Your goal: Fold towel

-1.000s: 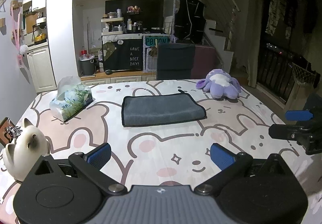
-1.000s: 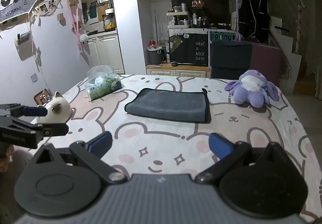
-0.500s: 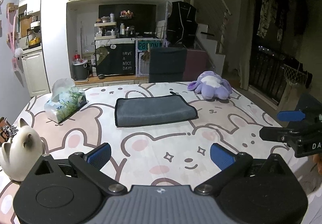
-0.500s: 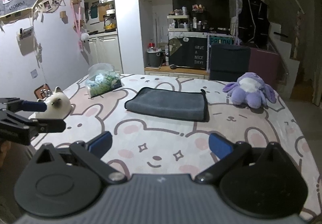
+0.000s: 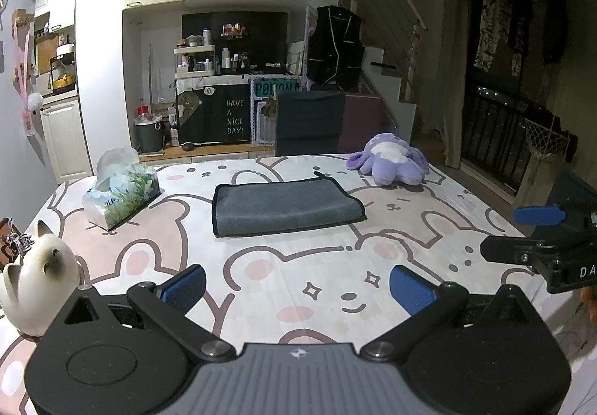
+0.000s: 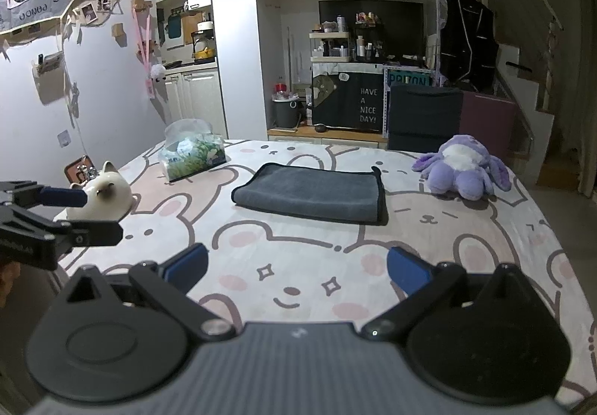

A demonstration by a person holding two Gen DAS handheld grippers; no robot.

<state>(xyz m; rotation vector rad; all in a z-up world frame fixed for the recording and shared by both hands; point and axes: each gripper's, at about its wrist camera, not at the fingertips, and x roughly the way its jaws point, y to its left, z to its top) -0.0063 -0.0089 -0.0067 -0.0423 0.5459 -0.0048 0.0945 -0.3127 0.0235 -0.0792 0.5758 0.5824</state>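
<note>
A dark grey towel [image 5: 285, 207] with a black hem lies folded flat in the middle of the table; it also shows in the right wrist view [image 6: 311, 192]. My left gripper [image 5: 297, 289] is open and empty above the near edge of the table, well short of the towel. My right gripper [image 6: 296, 267] is open and empty too, also at the near edge. Each gripper shows in the other's view, the right one at the right edge [image 5: 537, 234] and the left one at the left edge [image 6: 61, 215].
The table has a bear-print cloth [image 5: 324, 273]. A tissue pack [image 5: 119, 191] stands at the left, a white cat figure [image 5: 39, 271] at the near left, a purple plush toy [image 5: 390, 161] at the far right. A dark chair [image 5: 309, 122] stands behind the table.
Both grippers have drawn back from the towel and risen a little; the towel looks smaller and farther. The towel has not moved. Both grippers stay open.
</note>
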